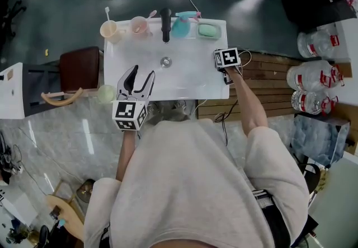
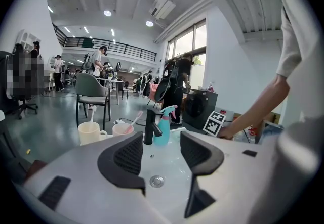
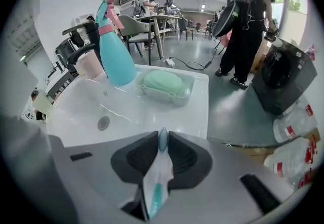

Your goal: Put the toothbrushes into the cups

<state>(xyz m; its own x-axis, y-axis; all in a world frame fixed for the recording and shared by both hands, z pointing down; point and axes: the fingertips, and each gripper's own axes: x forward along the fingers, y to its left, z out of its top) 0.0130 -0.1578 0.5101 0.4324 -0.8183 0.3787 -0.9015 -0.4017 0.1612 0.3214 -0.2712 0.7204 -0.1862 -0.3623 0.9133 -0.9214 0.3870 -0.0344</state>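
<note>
Right gripper view gave the clearest look: the right gripper had its two dark pads pressed in on a toothbrush, clamped tight from both sides! The toothbrush sat dead centre between the jaws, its long axis running along the gripper's own line, from down near the camera up through the pads, with a slim teal tip poking just past the fingertips toward the white sink. It looked pale and translucent with a teal stripe down the middle, broader near the camera and narrowing toward the tip; which end carried the bristles I couldn't tell. Up in the head view, that gripper was down at the sink's right edge, well apart from the cups at the back left corner: a cream cup with a white toothbrush standing in it, and just beside it a pink cup holding a pink toothbrush. Over on the other side, the left gripper hovered at the sink's near left edge, jaws spread apart with nothing between them, only the drain showing through the gap.
</note>
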